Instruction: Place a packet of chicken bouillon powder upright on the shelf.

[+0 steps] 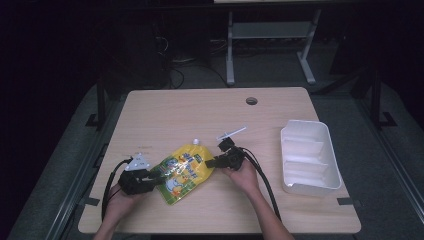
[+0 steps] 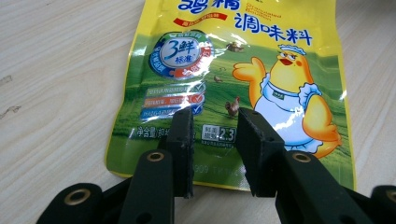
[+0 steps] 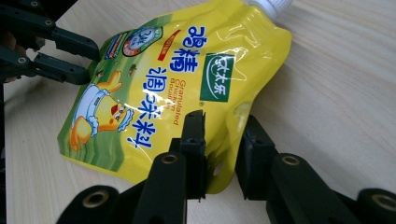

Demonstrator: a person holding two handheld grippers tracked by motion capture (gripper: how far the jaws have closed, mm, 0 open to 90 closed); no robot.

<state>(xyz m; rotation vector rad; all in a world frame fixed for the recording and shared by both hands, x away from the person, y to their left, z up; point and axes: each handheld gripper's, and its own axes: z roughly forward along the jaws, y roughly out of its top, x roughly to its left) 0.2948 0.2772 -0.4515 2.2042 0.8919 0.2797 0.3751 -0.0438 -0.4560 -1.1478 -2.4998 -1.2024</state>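
While nothing's lifted yet, looks like a two-handed pickup of the yellow pouch point(image 1: 185, 170) lying flat near the front middle of the table point(image 1: 200, 110). Starting at the left: left gripper point(image 1: 157, 178) sits at the pouch's bottom edge, jaws parted with a clear gap, closed on nothing yet. Probably best to slide further over that sealed edge point(image 2: 154, 175) before squeezing, since glossy film slips. Moving right: right gripper point(image 1: 214, 161) is by the handle-hole corner point(image 3: 219, 170), jaws apart too, straddling the edge. Hard to say whether a pad point(image 3: 196, 140) already touches the film. Should close both together and lift level. Further right: white tray point(image 1: 330, 172), well apart. Small clear thing point(image 1: 231, 133) beyond the pouch's white cap point(image 1: 196, 141), too small to identify.
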